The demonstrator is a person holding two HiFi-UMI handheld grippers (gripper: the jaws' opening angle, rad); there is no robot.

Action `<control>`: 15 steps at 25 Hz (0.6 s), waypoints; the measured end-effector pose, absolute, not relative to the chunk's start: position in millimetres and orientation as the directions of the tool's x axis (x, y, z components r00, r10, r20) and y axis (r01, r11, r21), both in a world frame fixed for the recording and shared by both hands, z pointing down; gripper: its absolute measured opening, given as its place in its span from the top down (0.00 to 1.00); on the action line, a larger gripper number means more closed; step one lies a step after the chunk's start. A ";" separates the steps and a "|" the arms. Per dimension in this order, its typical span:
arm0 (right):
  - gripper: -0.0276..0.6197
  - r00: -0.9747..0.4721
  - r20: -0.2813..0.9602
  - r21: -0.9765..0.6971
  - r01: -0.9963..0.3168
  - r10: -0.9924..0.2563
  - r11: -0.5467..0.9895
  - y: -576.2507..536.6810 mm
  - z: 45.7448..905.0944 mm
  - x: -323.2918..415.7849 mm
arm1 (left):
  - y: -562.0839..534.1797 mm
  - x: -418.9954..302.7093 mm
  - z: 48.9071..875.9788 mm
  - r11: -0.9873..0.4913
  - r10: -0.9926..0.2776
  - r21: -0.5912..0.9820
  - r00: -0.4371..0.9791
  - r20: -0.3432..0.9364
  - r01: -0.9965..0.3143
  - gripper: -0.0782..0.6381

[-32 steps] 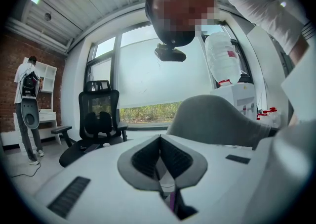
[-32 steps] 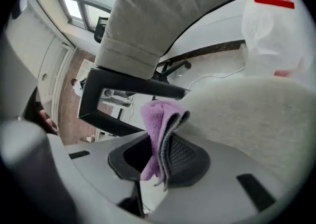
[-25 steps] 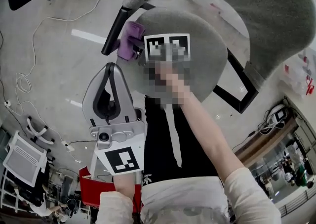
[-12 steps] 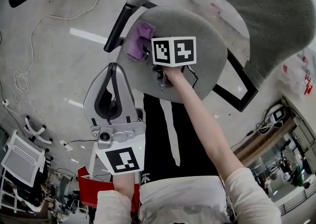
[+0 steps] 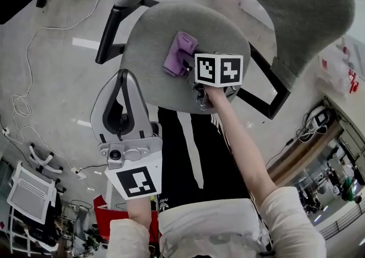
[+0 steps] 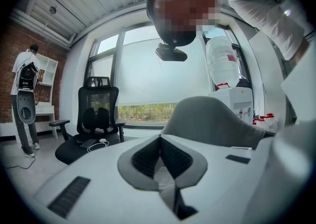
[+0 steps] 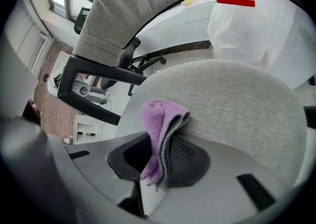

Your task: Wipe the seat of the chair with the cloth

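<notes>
A grey chair seat (image 5: 165,35) (image 7: 237,99) fills the top middle of the head view, under a grey backrest (image 5: 274,0). A folded purple cloth (image 5: 179,53) (image 7: 160,129) rests on the seat near its middle. My right gripper (image 5: 188,68) (image 7: 157,161) is shut on the purple cloth, pressing it to the fabric. My left gripper (image 5: 121,89) (image 6: 159,141) is held off the seat, below its front edge, jaws shut with nothing between them. It points out into the room.
Black armrests (image 5: 107,35) (image 5: 268,89) flank the seat. A black office chair (image 6: 94,119) and a standing person (image 6: 23,94) show in the left gripper view. Cables (image 5: 23,97) lie on the grey floor. A red object (image 5: 102,217) sits by my legs.
The right gripper has dragged the purple cloth from the seat's left edge toward its middle. The left gripper stayed roughly in place.
</notes>
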State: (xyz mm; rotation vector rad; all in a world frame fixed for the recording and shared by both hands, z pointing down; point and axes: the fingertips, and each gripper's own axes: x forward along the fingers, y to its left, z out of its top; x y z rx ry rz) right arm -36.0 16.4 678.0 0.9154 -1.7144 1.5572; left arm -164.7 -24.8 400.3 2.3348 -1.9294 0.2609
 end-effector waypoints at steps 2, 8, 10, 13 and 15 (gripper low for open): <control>0.82 -0.535 0.841 -0.534 -0.845 -0.080 0.033 23.1 677.9 -14.4 | -25.8 -159.0 400.6 -0.208 -0.960 -0.031 0.198 0.197 -0.978 0.87; 0.82 -0.450 0.889 -0.448 -0.893 -0.080 0.043 41.5 676.0 42.9 | -29.9 -142.1 400.9 -0.240 -0.952 -0.033 0.229 0.202 -0.970 0.87; 0.82 -0.414 0.907 -0.410 -0.910 -0.083 0.056 44.7 675.6 60.6 | -31.9 -135.3 400.2 -0.254 -0.949 -0.036 0.243 0.200 -0.966 0.87; 0.82 -0.367 0.928 -0.365 -0.930 -0.071 0.040 53.4 675.3 86.7 | -34.7 -127.0 397.3 -0.268 -0.947 -0.039 0.256 0.194 -0.963 0.87; 0.82 -0.339 0.940 -0.340 -0.940 -0.047 -0.005 62.0 675.7 103.1 | -36.5 -121.9 396.1 -0.277 -0.945 -0.040 0.265 0.193 -0.960 0.87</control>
